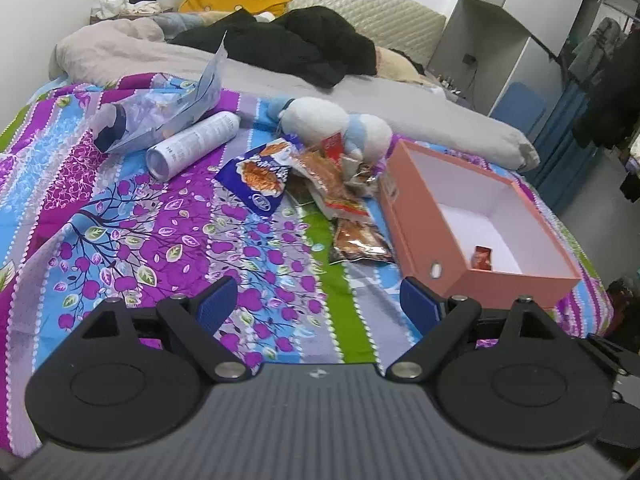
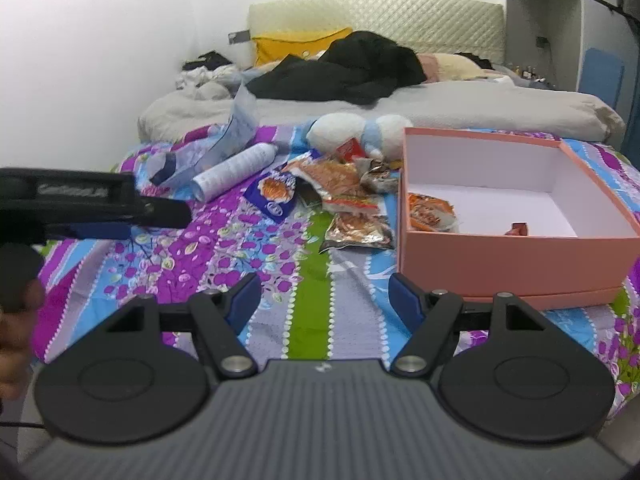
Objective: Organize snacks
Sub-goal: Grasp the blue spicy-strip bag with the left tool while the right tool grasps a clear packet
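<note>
A pile of snack packets (image 1: 336, 176) (image 2: 344, 184) lies on the patterned bedspread, left of an open pink box (image 1: 436, 248) (image 2: 500, 256). A blue packet (image 1: 256, 178) (image 2: 276, 192) sits at the pile's left, a brown-orange one (image 1: 360, 240) (image 2: 360, 230) nearest the box. Inside the box lie an orange packet (image 2: 430, 210) and a small red one (image 1: 482, 258) (image 2: 518, 229). My left gripper (image 1: 316, 304) hovers open and empty over the bedspread short of the pile. My right gripper (image 2: 324, 300) is also open with nothing between its fingers. The left gripper's body (image 2: 92, 200) shows in the right wrist view.
A white spray can (image 1: 192, 144) (image 2: 236, 172), a clear bag with a dark-capped bottle (image 1: 160, 112) (image 2: 208, 152) and a white-blue plush toy (image 1: 332, 120) (image 2: 360, 132) lie beyond the snacks. Black clothes (image 1: 296, 48), pillows and a grey duvet fill the bed's far half.
</note>
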Tool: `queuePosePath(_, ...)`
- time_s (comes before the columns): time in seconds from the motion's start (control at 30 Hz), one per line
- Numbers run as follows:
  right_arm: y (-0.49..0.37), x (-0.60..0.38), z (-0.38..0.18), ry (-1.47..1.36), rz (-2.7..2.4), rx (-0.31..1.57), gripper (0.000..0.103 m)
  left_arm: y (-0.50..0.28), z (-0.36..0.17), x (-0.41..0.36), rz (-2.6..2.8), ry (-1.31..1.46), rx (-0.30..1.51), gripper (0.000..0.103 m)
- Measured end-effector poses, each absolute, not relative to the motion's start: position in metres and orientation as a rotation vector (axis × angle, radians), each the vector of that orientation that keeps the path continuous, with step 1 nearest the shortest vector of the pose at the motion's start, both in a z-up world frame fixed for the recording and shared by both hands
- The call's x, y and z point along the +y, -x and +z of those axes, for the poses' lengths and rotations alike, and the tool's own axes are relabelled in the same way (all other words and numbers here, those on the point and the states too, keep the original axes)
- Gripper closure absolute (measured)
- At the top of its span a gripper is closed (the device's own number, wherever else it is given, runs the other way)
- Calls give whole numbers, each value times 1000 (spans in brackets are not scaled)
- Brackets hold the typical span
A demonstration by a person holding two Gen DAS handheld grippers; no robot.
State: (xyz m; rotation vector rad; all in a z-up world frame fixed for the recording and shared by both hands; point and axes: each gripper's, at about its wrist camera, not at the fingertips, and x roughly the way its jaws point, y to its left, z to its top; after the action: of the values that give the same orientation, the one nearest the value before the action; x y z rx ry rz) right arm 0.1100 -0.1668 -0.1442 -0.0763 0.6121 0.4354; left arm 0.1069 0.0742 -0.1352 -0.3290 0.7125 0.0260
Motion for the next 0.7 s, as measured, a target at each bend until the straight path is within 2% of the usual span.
queuePosePath(0.7, -214, -83, -213, 175, 470, 633, 35, -249, -231, 142, -1, 166, 738, 12)
